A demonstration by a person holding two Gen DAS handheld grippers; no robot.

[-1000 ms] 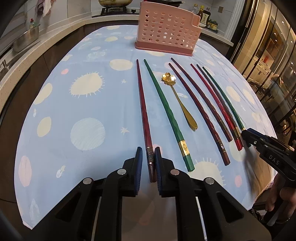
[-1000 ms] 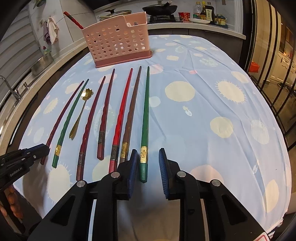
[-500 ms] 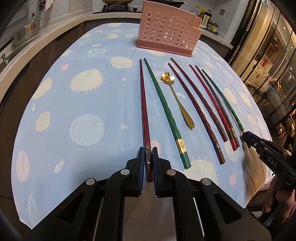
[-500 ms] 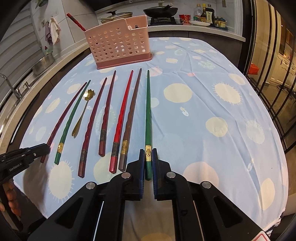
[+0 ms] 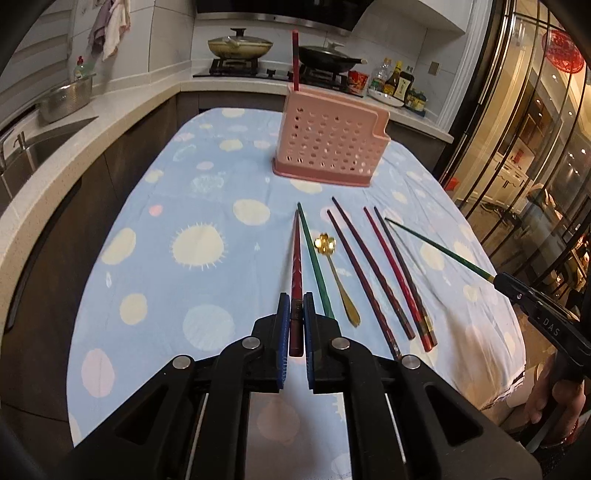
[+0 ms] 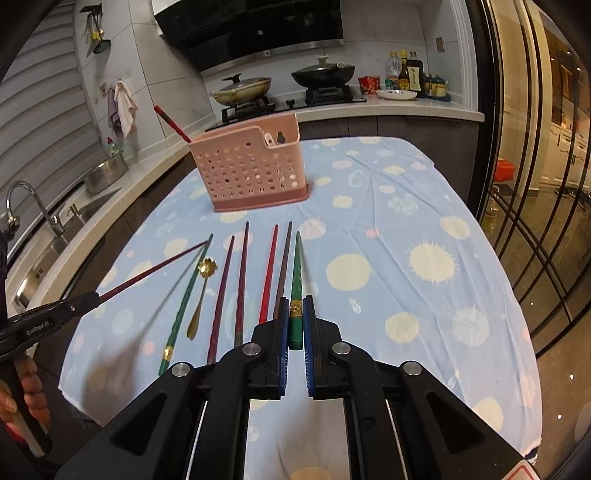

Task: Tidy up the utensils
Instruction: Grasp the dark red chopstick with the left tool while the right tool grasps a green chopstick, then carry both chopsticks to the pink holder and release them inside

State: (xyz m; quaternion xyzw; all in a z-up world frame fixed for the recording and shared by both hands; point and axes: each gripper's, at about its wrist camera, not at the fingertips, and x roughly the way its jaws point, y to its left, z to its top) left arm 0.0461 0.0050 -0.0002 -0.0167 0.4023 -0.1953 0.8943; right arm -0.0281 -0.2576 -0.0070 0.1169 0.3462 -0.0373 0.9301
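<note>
We see a kitchen with a white-tiled wall (image 6: 391, 40), a pale countertop (image 5: 55, 147) over dark cabinets (image 5: 144, 136), a sink (image 6: 55, 229) at left, a range hood (image 6: 255, 29) above the hob (image 6: 288, 101), and black-framed glass doors (image 6: 535, 184) at right.

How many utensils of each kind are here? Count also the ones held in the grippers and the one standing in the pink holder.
Chopsticks: 8 (1 in left gripper, 1 in right gripper, 5 on the cloth, 1 in the pink holder)
Spoon: 1
Total: 9
</note>
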